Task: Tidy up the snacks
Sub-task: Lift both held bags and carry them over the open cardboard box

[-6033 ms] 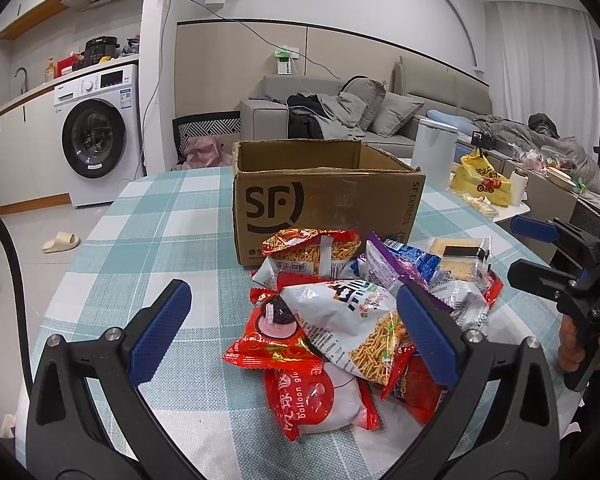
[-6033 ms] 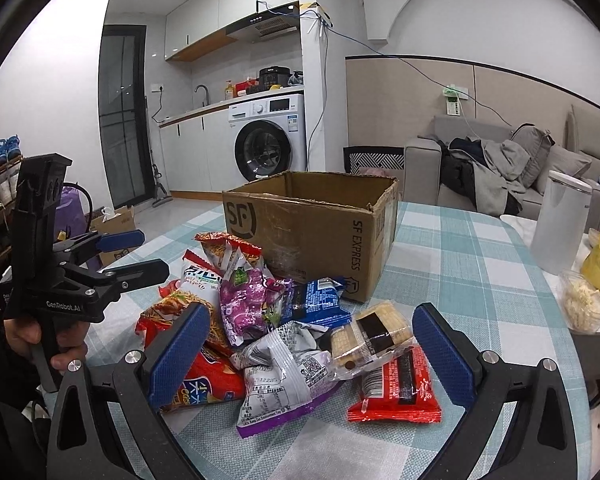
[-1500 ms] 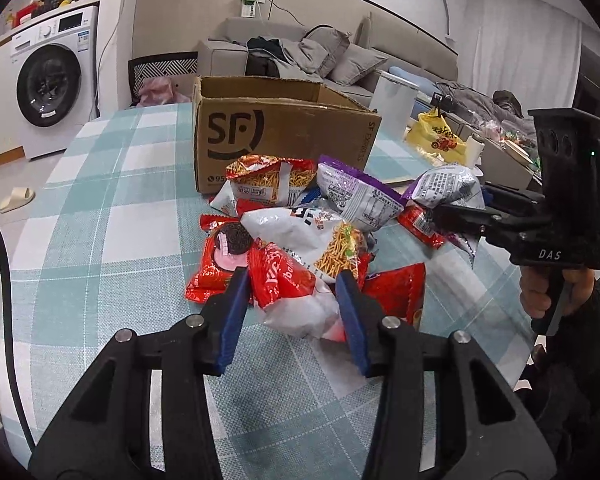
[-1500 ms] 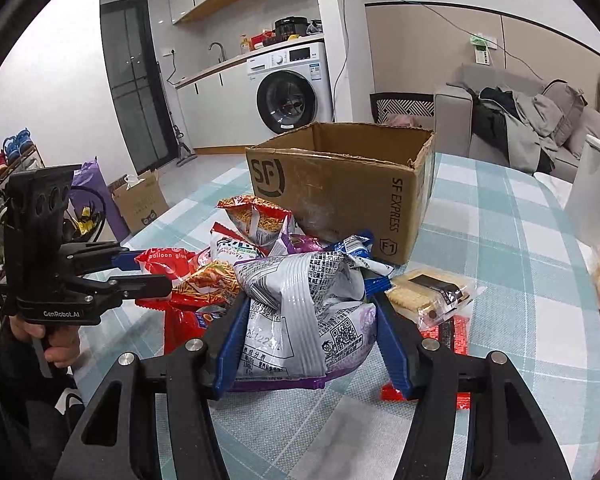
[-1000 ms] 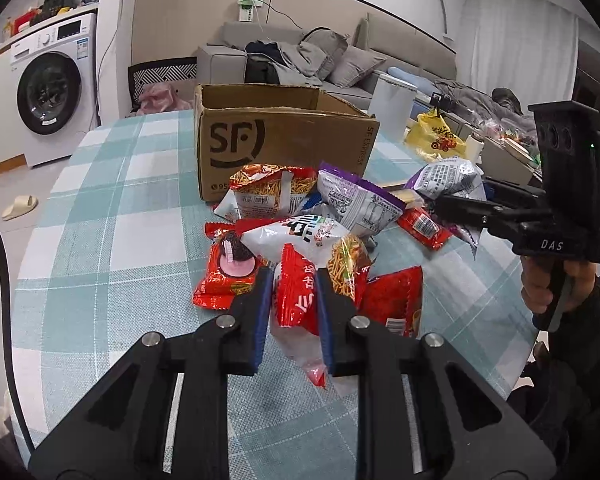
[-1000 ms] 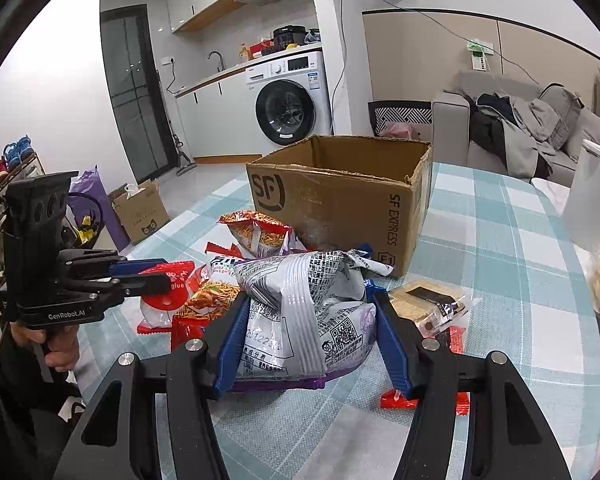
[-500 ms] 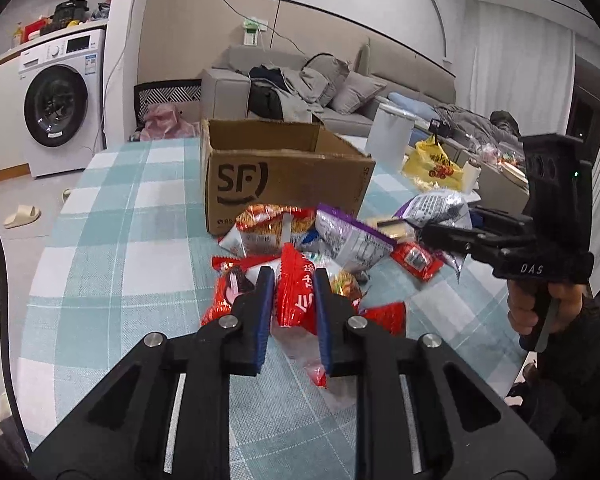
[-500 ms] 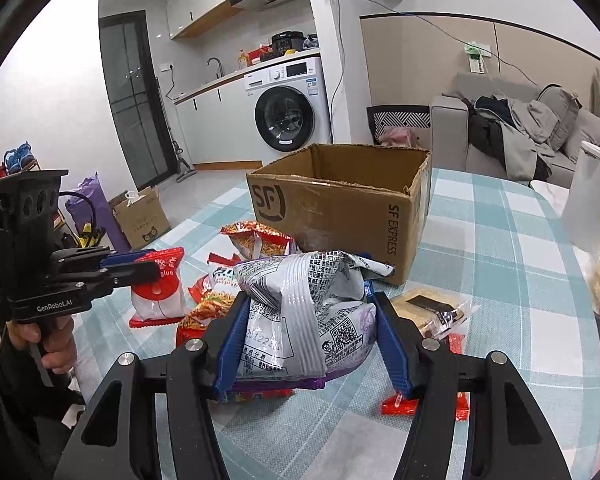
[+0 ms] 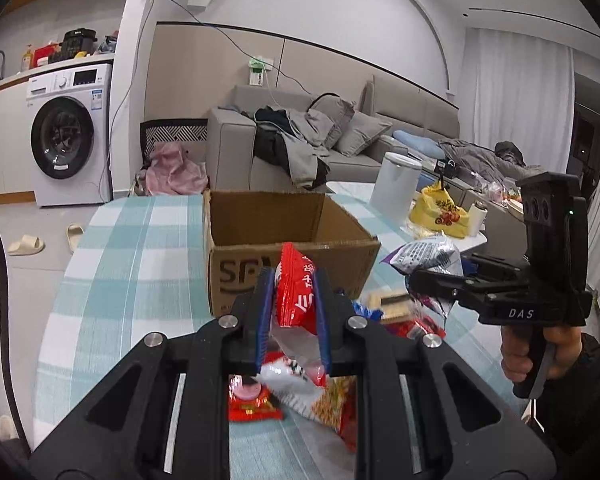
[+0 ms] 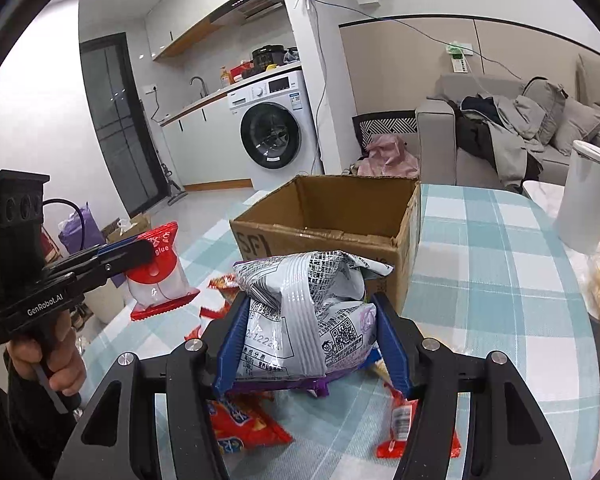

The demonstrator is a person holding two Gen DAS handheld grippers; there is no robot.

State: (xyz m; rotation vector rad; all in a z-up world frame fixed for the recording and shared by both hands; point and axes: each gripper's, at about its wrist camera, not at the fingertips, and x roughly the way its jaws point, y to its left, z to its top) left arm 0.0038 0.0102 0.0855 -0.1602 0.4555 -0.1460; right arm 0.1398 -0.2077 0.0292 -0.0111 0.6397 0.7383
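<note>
Both grippers' jaws grasp packets, left gripper (image 9: pixel 291 312) a red packet (image 9: pixel 298 296), right gripper (image 10: pixel 308 344) a silver bag (image 10: pixel 306 316), before the empty cardboard box (image 10: pixel 340 220); remaining snacks (image 10: pixel 244 428) litter the tabletop (image 10: pixel 492 280).

Teal-and-white checked tablecloth (image 10: pixel 480 248); plain brown cardboard box (image 10: pixel 328 240) with black lettering; red-and-clear plastic snack bag (image 9: pixel 298 292); silver-grey crinkled foil packet (image 10: pixel 312 320) edged purple.

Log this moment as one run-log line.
left gripper: shut on red-and-white snack packet | right gripper: shut on silver-and-purple snack bag | both held above table | brown cardboard box: open, ahead
</note>
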